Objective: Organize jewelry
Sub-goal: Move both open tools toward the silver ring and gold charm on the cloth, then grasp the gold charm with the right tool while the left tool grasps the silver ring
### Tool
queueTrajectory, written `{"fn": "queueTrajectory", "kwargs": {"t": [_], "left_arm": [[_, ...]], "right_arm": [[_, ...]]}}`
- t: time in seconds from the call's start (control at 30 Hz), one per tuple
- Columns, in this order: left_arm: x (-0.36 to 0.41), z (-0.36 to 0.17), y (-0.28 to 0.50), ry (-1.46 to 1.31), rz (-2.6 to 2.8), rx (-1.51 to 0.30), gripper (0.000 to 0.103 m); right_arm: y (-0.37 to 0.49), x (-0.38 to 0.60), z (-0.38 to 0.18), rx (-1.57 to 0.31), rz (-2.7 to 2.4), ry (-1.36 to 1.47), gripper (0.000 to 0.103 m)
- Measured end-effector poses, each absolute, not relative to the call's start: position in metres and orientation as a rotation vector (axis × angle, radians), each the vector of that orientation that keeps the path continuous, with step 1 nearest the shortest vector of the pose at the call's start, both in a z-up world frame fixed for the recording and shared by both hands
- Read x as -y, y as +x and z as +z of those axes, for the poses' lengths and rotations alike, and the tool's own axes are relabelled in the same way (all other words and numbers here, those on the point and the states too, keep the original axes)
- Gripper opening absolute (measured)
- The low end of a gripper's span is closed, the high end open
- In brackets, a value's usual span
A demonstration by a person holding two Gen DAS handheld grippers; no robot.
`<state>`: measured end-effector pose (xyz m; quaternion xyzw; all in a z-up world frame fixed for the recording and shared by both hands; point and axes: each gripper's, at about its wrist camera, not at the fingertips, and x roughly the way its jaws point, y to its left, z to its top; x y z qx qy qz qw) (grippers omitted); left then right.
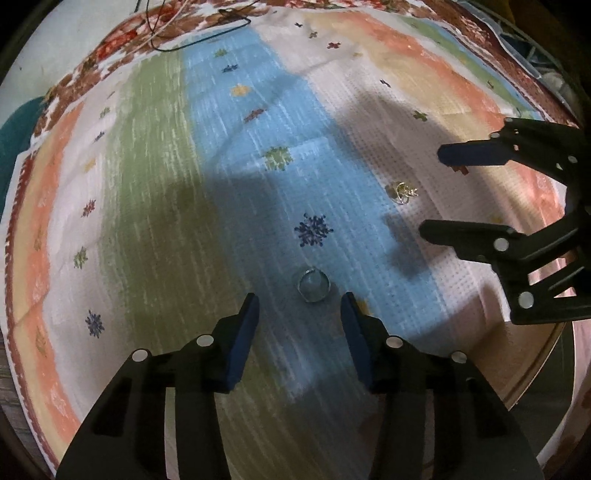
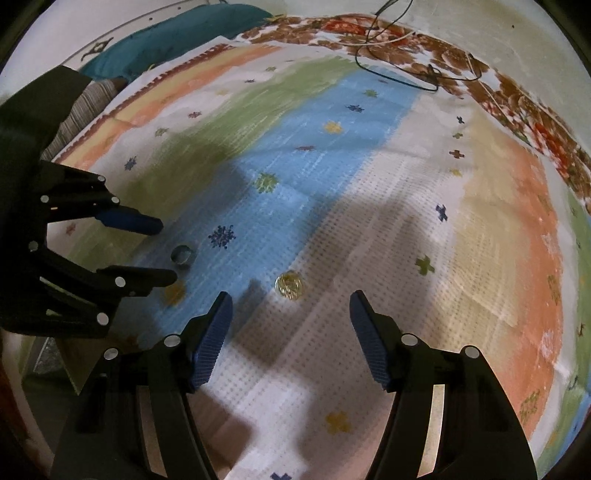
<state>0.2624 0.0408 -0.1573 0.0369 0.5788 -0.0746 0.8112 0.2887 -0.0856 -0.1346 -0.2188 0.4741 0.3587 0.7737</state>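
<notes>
A silver ring [image 1: 313,287] lies on the blue stripe of the cloth, just ahead of my open left gripper [image 1: 300,305]; in the right wrist view the ring [image 2: 182,254] sits between the left gripper's fingers [image 2: 168,251]. A gold ring [image 2: 289,285] lies on the white stripe just ahead of my open right gripper [image 2: 291,304]. In the left wrist view the gold ring [image 1: 400,192] lies just left of the right gripper [image 1: 430,192], level with the gap between its open fingers. Both grippers are empty.
A striped cloth [image 1: 147,192] with small flower marks covers the surface. Thin cables [image 2: 399,66] lie at the far edge on a floral border. A teal cushion [image 2: 177,33] sits at the far left. The cloth's near edge drops off by a pale surface [image 1: 535,362].
</notes>
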Motion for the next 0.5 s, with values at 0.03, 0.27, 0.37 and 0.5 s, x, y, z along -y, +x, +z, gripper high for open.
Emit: {"fn": "queueTrajectory", "kwargs": {"t": [0.03,0.27,0.37,0.5], "left_arm": [[-0.041,-0.158,0.263,0.077,-0.161,-1.236,0.046],[-0.038,-0.163,0.269,0.087,-0.185,-1.214,0.039],[-0.040,-0.164,0.271,0.076,-0.185,-1.208,0.034],[-0.038,-0.165,0.271,0.085,-0.190,-1.200,0.023]], "right_arm": [[0.290,0.085,-0.136,-1.031,0.780,-0.470,0.065],[0.295,0.080,-0.144,-1.041,0.789,-0.479,0.052],[0.296,0.079,-0.148,-1.043,0.788,-0.488,0.045],[0.296,0.079,-0.149,-1.037,0.792,-0.492,0.035]]}}
